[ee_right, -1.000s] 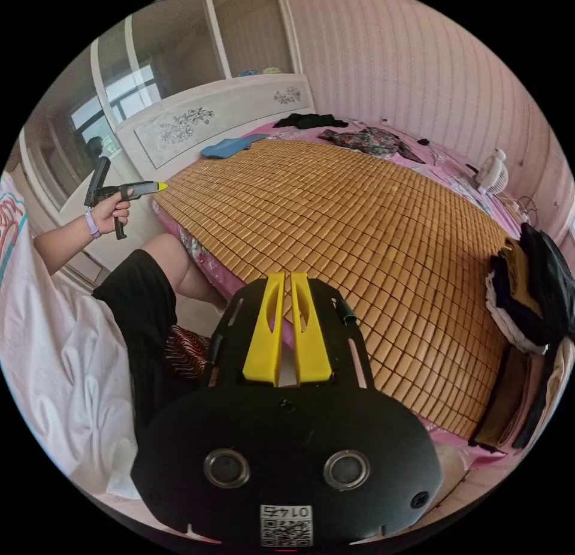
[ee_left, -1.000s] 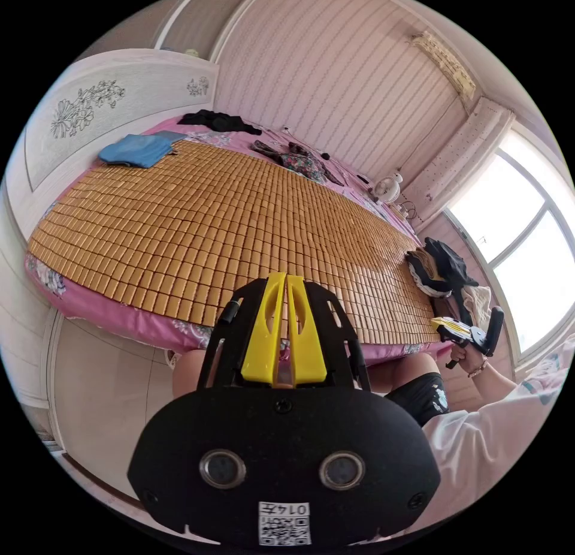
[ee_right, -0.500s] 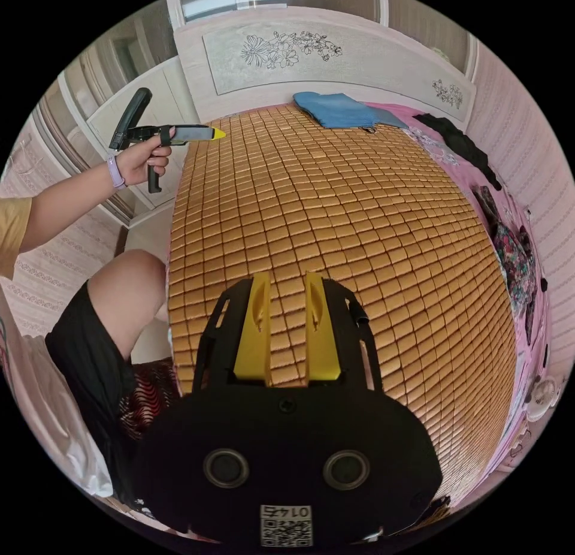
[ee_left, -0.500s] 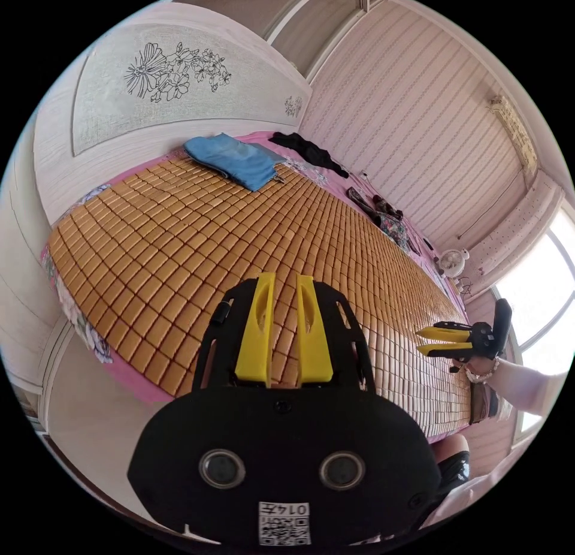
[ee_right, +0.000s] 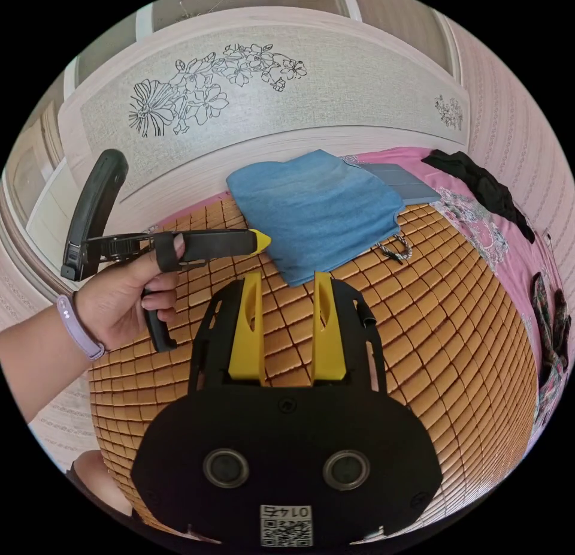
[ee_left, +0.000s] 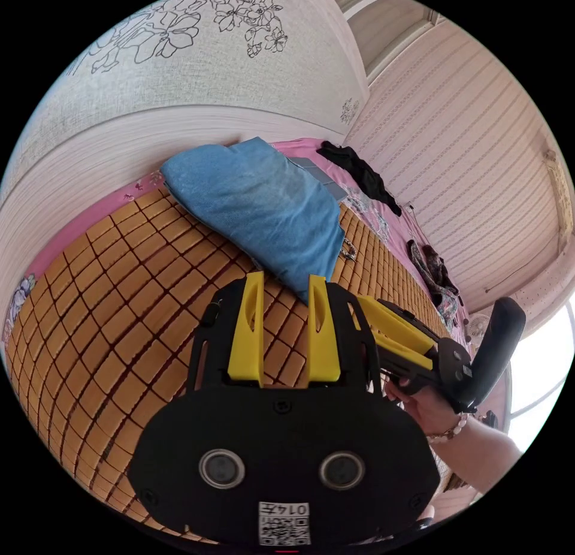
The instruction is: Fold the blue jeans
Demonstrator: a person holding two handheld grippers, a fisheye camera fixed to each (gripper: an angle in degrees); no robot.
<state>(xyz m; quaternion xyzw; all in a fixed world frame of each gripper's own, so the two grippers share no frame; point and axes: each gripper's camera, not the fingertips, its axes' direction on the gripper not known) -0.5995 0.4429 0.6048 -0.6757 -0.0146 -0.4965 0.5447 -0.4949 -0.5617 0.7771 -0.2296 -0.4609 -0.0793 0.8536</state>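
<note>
The blue jeans [ee_left: 263, 210] are seen lying bunched in a soft heap on a bamboo-tile mat [ee_left: 120, 339] that covers the bed, close to the headboard [ee_left: 179, 81], which is decorated with line-drawn flowers. In the right gripper view the jeans [ee_right: 317, 210] rest at the mat's [ee_right: 467, 363] far end, just below the headboard [ee_right: 269, 105], with a small cord or chain [ee_right: 395, 252] trailing from their lower edge onto the tiles.

The left gripper [ee_left: 286, 288] is held above the mat with its 2 yellow fingers [ee_left: 245, 327] parted; tiles are visible through the gap, and nothing is held. The tip of 1 finger overlaps the jeans' near corner in the picture, though contact cannot be confirmed. The right gripper [ee_right: 288, 285] is likewise held just short of the jeans' near edge, its fingers [ee_right: 326, 330] spread apart and empty.

In the left gripper view the right gripper [ee_left: 365, 309] is seen beside it, gripped by a hand [ee_left: 422, 405] wearing a bead bracelet; its 2 yellow fingers are slightly separated. In the right gripper view the left gripper [ee_right: 260, 241] is seen side-on, held by a hand [ee_right: 129, 294] with a lilac wristband, its yellow tip just beside the jeans' left edge.

A pink floral sheet [ee_right: 479, 219] is exposed beyond the mat, with a black garment [ee_right: 479, 180] and a patterned garment [ee_right: 551, 327] lying on it.
</note>
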